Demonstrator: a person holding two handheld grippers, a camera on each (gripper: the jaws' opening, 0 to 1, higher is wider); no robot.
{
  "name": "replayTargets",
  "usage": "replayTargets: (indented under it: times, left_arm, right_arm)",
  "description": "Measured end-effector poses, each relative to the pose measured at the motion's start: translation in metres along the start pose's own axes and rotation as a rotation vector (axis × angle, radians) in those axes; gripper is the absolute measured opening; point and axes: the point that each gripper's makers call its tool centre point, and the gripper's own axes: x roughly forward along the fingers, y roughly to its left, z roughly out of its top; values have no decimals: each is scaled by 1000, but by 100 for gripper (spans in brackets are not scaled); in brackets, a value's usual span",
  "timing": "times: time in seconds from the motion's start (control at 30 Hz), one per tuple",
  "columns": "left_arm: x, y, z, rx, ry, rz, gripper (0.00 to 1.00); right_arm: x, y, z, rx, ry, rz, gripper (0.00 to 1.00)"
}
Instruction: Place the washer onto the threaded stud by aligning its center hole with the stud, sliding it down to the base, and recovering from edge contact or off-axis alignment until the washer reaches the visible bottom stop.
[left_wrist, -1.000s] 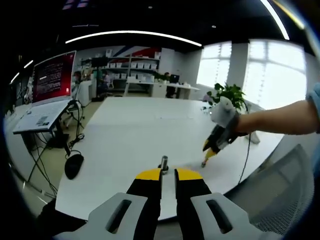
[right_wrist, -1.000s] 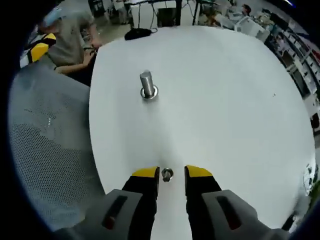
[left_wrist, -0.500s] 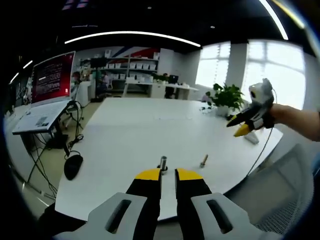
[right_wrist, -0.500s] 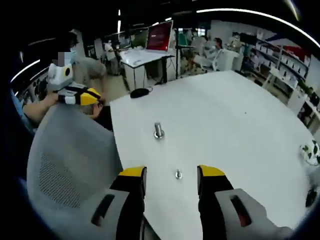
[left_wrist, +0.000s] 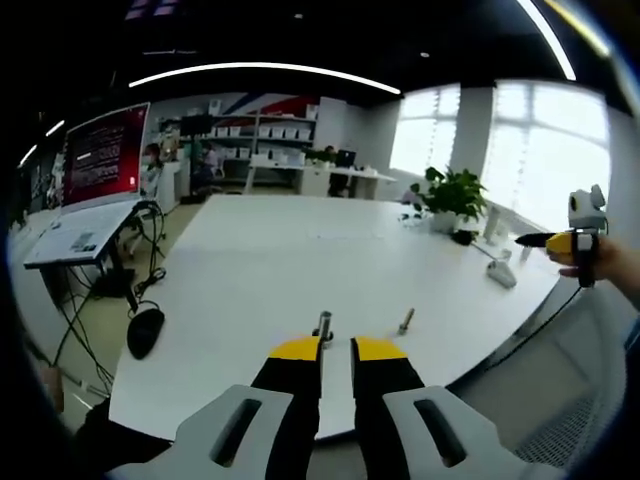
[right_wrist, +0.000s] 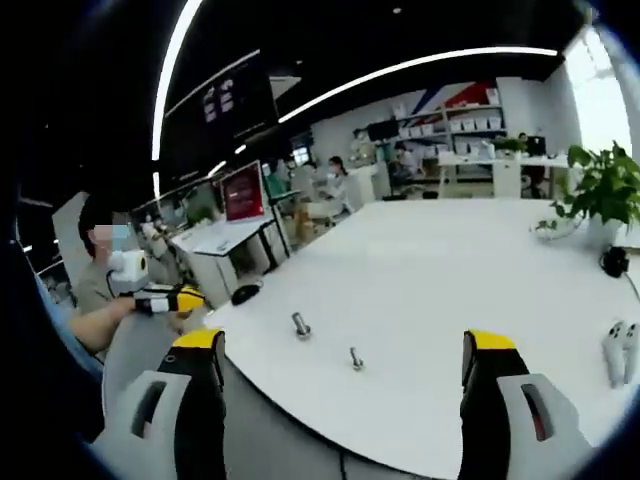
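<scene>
meanwhile, right gripper (right_wrist: 340, 350) had pulled well back from the white table (left_wrist: 260, 250) since a second ago, when it sat low at the small piece; jaws now spread wide, empty. threaded stud (right_wrist: 300, 325) stood upright on the table, base collar on it. a smaller bolt-like piece (right_wrist: 355, 358) stood near the stud, apart from it. washer: could not tell which item it was. left gripper (left_wrist: 336, 349) pressed nearly together just short of the stud (left_wrist: 324, 325), holding nothing. judged: the placement looked finished or abandoned.
</scene>
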Motion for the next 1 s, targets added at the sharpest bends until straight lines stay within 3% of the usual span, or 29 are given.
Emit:
replayTargets:
  times: [0.17, 0.23, 0.37, 0.47, 0.53, 0.63, 0.87, 1.0]
  left_arm:
    - [-2, 0, 2, -13, -12, 10, 9]
    - [-2, 1, 2, -19, -19, 10, 10]
    - [-3, 1, 2, -19, -17, 11, 10]
    - [-3, 1, 1, -21, -17, 13, 10]
    - [-3, 1, 1, -19, -17, 14, 10]
    - [-3, 2, 1, -26, -16, 12, 10]
    - [-2, 3, 0, -35, -8, 13, 10]
    - [-2, 3, 0, -35, -10, 15, 9]
  right_arm:
    - [-11, -1, -23, -15, 25, -47, 100]
    - [-12, 0, -39, -12, 70, -69, 100]
    - [-6, 15, -57, 22, 84, -59, 100]
    - [0, 20, -56, 40, 75, -56, 100]
    - [5, 30, -59, 52, 102, -23, 100]
    - [5, 16, -65, -26, 145, -54, 100]
    - [6, 13, -77, 47, 189, -32, 100]
    - [8, 11, -83, 23, 217, -42, 99]
